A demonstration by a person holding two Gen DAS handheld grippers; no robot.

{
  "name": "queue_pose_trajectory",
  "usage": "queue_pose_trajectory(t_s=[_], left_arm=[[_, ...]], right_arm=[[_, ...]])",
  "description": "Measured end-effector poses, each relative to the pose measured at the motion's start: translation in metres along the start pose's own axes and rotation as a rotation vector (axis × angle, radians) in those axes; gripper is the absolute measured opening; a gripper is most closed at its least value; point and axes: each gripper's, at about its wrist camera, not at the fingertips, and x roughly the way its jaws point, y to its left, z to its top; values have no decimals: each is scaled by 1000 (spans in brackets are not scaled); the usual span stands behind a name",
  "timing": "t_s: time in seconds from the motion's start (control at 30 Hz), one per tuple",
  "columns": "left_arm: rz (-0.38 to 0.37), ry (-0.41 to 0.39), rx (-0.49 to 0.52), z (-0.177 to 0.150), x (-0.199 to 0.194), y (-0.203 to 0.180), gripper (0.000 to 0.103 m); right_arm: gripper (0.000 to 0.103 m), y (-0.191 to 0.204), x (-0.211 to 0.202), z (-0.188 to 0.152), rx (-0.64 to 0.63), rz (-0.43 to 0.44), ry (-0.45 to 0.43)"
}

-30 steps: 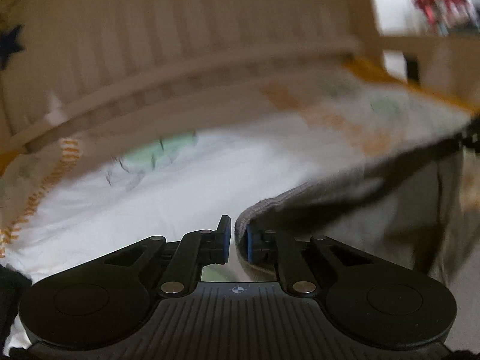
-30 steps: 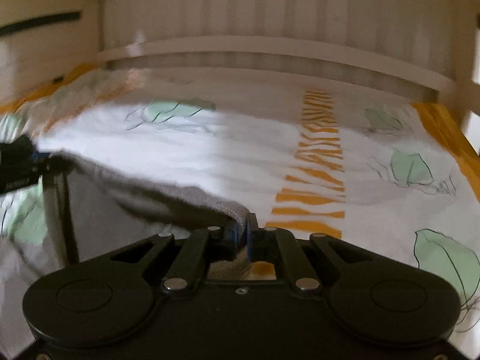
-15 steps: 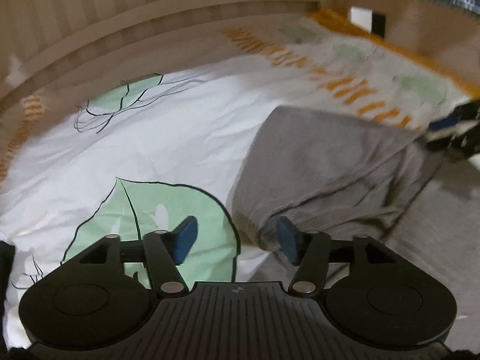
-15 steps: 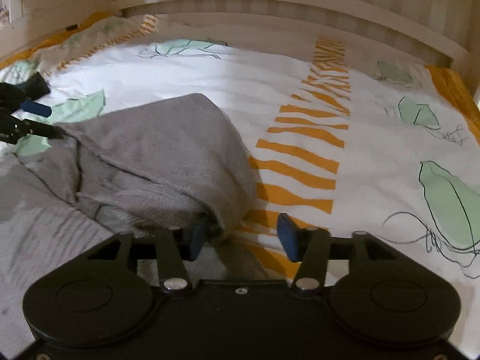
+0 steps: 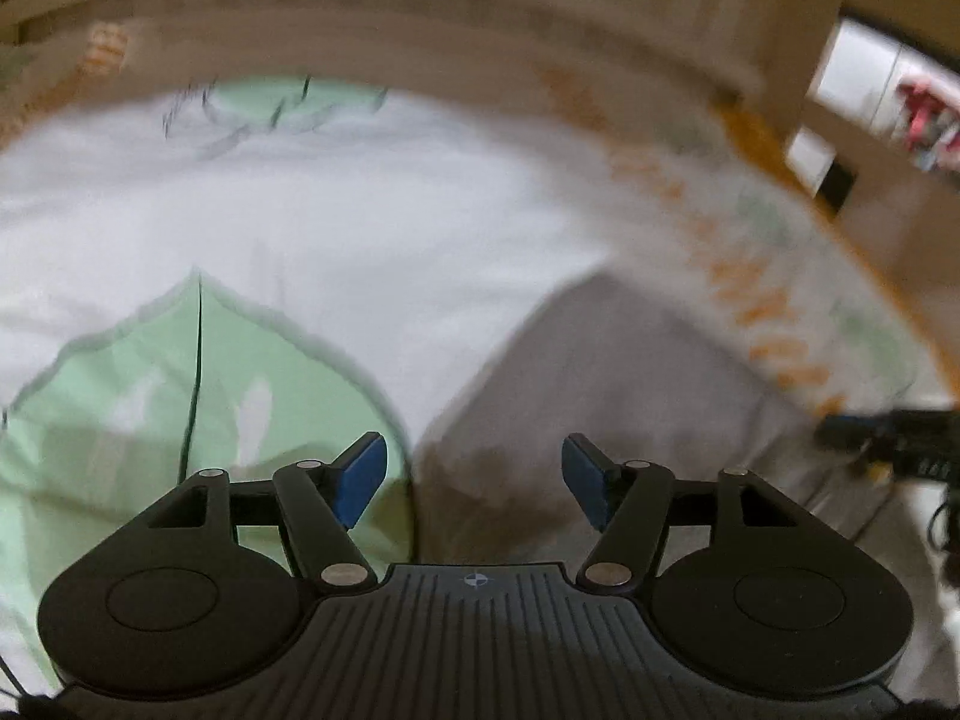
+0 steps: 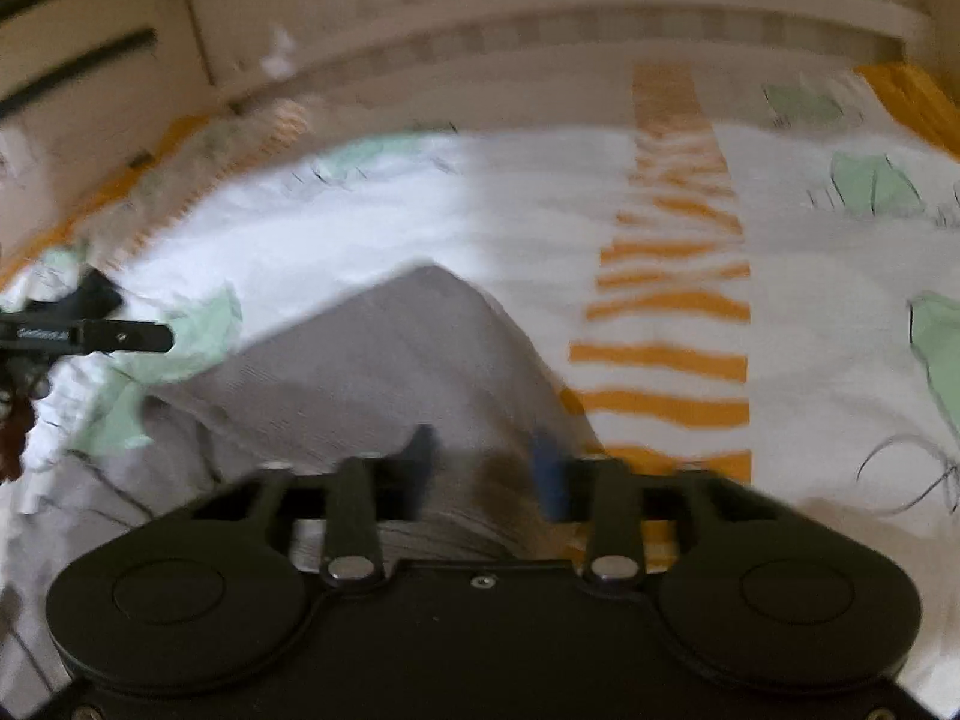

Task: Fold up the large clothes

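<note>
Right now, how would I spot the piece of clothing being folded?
Look at the bedsheet, white with green leaves and orange stripes. On it, beside the orange stripes, lies the grey garment, plain, unpatterned knit, folded to a corner pointing toward the headboard.

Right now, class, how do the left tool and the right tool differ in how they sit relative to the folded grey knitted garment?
The left tool straddles the folded grey knitted garment's left edge, one finger over the green leaf print. The right tool sits over its right edge, beside the orange stripes. Both are open, holding nothing.
</note>
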Motion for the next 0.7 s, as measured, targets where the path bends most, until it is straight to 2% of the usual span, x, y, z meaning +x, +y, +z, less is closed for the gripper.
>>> queue_pose_trajectory(t_s=[0.07, 0.1, 0.13, 0.23, 0.3, 0.37, 0.43, 0.6, 0.7], left_arm=[[44, 56, 28, -17, 15, 2, 66], [23, 8, 14, -25, 12, 6, 66], [11, -1, -4, -27, 10, 10, 66], [-3, 33, -26, -16, 5, 15, 65], [-14, 19, -20, 0, -5, 15, 64], [-24, -31, -7, 13, -13, 11, 64], [-29, -41, 18, 29, -12, 5, 65], [-49, 36, 150, 47, 19, -15, 64], [-66, 86, 170, 51, 41, -21, 64]], right_arm=[[34, 0, 14, -12, -25, -54, 54], [34, -2, 18, -18, -35, -67, 64], [34, -5, 16, -24, -37, -54, 43], [33, -12, 9, -22, -17, -41, 47], [48, -12, 2, -14, -41, -49, 43], [56, -11, -6, -3, -62, -39, 9], [62, -13, -6, 12, -56, -12, -15], [62, -9, 22, 41, -90, -5, 10], [63, -8, 43, 51, -92, 24, 44]])
